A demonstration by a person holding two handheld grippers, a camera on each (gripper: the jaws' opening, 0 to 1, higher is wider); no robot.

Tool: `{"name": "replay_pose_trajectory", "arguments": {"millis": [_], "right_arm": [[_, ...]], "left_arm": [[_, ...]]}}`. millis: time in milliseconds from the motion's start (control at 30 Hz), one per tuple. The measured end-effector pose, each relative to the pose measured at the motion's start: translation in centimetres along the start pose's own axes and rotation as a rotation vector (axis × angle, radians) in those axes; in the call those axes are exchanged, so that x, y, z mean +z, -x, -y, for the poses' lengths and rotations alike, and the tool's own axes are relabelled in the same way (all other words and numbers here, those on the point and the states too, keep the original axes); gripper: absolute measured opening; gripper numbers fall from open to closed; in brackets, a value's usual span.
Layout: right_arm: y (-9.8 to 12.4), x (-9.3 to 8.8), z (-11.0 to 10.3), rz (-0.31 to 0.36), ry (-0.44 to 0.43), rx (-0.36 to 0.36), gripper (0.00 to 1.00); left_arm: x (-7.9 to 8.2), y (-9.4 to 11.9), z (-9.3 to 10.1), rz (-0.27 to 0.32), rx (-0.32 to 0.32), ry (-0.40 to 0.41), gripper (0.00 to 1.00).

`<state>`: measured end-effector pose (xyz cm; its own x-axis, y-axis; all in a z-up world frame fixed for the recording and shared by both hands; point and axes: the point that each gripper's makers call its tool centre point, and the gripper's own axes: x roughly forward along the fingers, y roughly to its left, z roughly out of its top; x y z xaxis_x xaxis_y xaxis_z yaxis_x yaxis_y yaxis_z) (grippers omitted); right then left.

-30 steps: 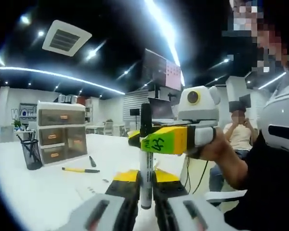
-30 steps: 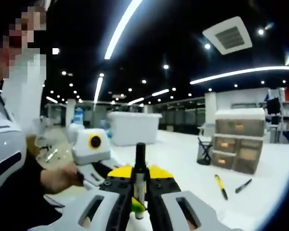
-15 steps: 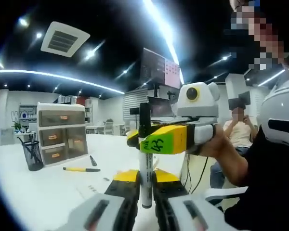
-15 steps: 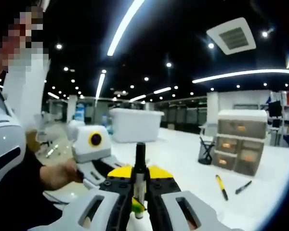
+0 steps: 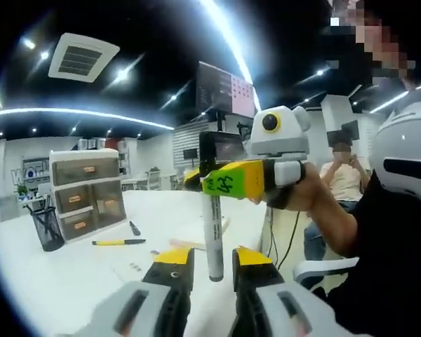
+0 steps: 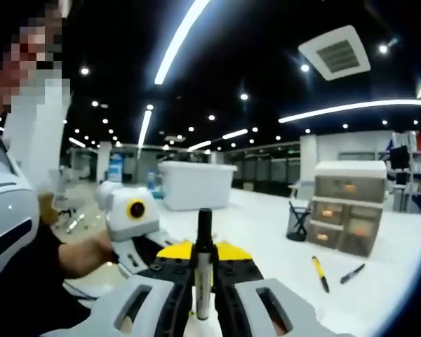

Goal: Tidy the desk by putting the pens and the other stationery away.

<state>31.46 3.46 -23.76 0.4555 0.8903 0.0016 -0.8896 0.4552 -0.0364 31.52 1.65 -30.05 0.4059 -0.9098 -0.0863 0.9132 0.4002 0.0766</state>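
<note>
the right gripper (image 5: 228, 184) has its jaws clenched on a white-barrelled marker with a black cap (image 5: 214, 235), held upright above the white table (image 5: 70, 274), likely for carrying to the black mesh pen cup (image 5: 47, 228). the left gripper (image 5: 212, 270), jaws released, flanks its lower end without touching.

Upright white marker (image 5: 214, 235) (black-capped)
</note>
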Motion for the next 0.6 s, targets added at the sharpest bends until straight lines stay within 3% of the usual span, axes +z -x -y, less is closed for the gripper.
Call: {"name": "replay_pose_trajectory", "arguments": {"millis": [200, 600], "right_arm": [[-0.4, 0.0, -0.8, -0.008, 0.008, 0.030, 0.07], [-0.5, -0.4, -1.4, -0.020, 0.003, 0.054, 0.08]], "left_arm": [[0.0, -0.3, 0.7, 0.002, -0.043, 0.020, 0.19], [0.3, -0.3, 1.1, 0.022, -0.063, 0.066, 0.11]]}}
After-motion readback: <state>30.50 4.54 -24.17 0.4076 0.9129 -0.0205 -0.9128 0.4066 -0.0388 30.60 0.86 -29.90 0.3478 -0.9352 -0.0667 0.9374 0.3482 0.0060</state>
